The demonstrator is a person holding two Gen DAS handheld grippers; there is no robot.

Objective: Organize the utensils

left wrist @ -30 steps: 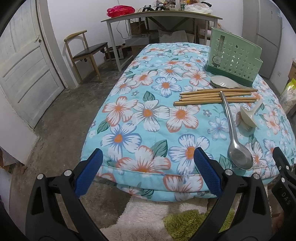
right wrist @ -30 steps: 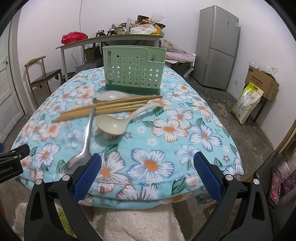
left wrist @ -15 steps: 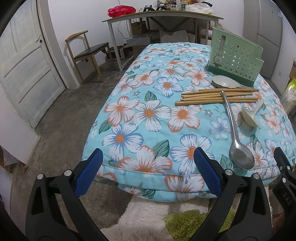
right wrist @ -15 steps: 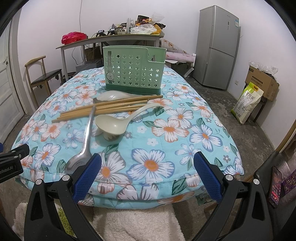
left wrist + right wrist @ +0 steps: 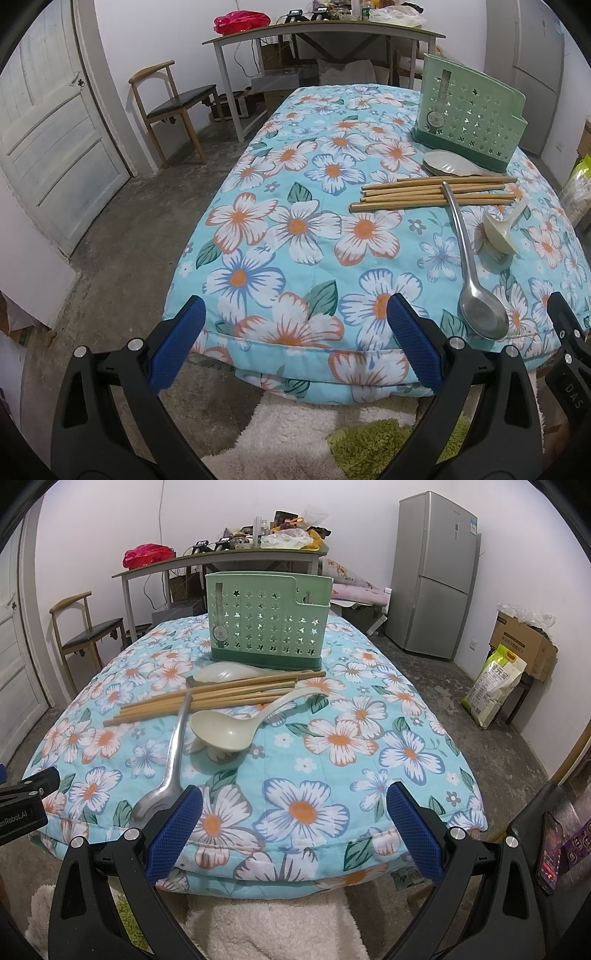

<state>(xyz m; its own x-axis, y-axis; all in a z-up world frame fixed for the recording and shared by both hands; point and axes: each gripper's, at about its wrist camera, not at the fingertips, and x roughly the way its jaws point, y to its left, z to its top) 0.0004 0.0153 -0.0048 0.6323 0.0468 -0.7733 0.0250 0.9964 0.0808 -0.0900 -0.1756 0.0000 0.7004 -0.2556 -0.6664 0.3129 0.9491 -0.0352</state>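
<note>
A green perforated utensil holder stands upright on the floral table cover; it also shows in the left wrist view. In front of it lie a pale flat spoon, several wooden chopsticks, a steel spoon and a cream ladle. In the left wrist view the chopsticks, steel spoon and ladle lie to the right. My left gripper is open and empty at the table's near edge. My right gripper is open and empty, near the steel spoon's bowl.
A chair and a door are at the left. A cluttered desk stands behind the table. A fridge, a box and a bag are at the right. A fluffy rug lies below.
My left gripper has shifted slightly, so the table sits a little further right in its view. The right gripper and the utensils have not moved.
</note>
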